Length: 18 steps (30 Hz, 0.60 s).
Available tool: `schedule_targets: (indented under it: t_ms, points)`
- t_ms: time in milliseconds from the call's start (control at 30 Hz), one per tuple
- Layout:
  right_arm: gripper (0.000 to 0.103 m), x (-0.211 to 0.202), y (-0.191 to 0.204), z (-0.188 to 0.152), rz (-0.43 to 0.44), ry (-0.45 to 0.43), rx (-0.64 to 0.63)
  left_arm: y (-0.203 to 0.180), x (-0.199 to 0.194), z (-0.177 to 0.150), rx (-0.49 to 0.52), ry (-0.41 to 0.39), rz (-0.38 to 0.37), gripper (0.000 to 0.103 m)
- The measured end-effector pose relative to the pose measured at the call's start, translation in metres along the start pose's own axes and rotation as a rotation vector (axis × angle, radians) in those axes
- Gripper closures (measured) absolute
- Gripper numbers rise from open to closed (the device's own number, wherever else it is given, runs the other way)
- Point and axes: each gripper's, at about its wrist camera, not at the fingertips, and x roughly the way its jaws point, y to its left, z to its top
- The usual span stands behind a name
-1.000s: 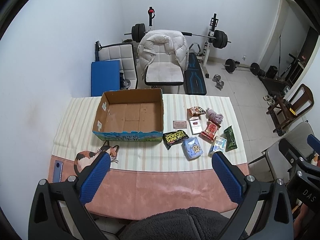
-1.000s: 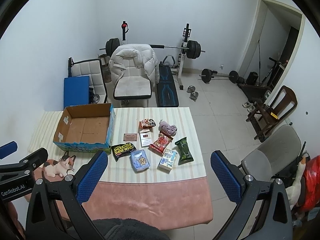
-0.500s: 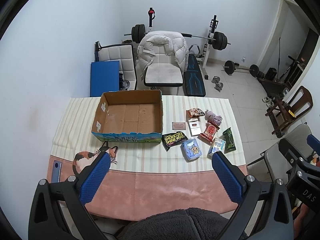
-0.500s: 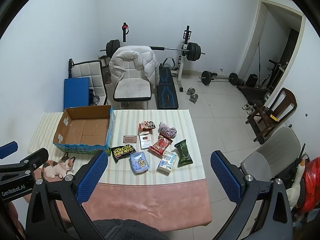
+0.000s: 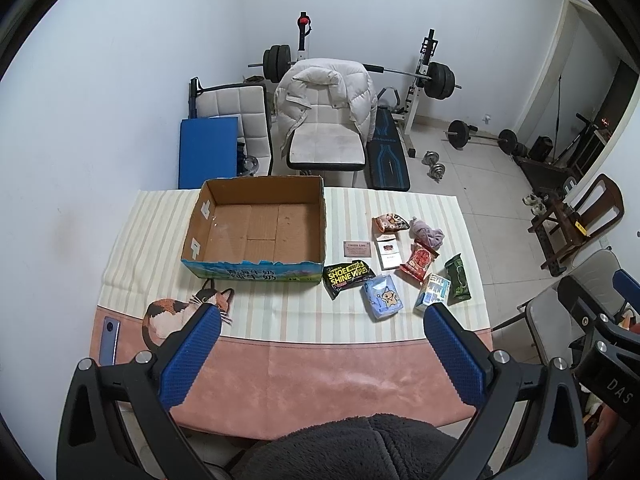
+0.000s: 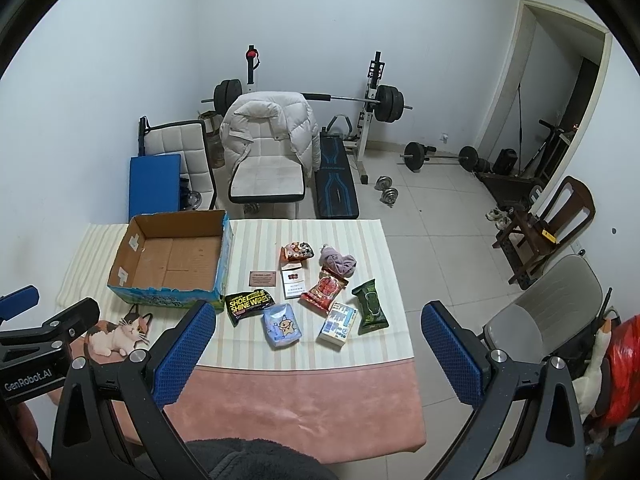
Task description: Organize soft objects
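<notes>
Purple cloth [image 6: 338,263] far beyond both released tools [image 5: 322,316] [image 6: 318,314], near packets [image 6: 325,289].

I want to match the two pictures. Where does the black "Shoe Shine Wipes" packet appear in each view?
Left wrist view: the Shoe Shine Wipes packet lies right of centre, at the near right corner of the cardboard box.
Right wrist view: the packet lies left of centre, just past the left finger.
Shared landmark: the cardboard box, directly left of the packet in both.
</notes>
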Motion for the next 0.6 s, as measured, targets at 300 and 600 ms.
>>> schedule_targets:
  t_ms: [300,600]
  points:
    - [0.000,0.0002,-0.0004,-0.0004,0.003,0.000,0.002,0.0019,0.0019,-0.0018,0.000,0.003,0.000,0.000]
    - [0.000,0.0022,0.0035,0.0004,0.005,0.000,0.009,0.0030,0.0046,-0.0026,0.004,0.002,0.000,0.000]
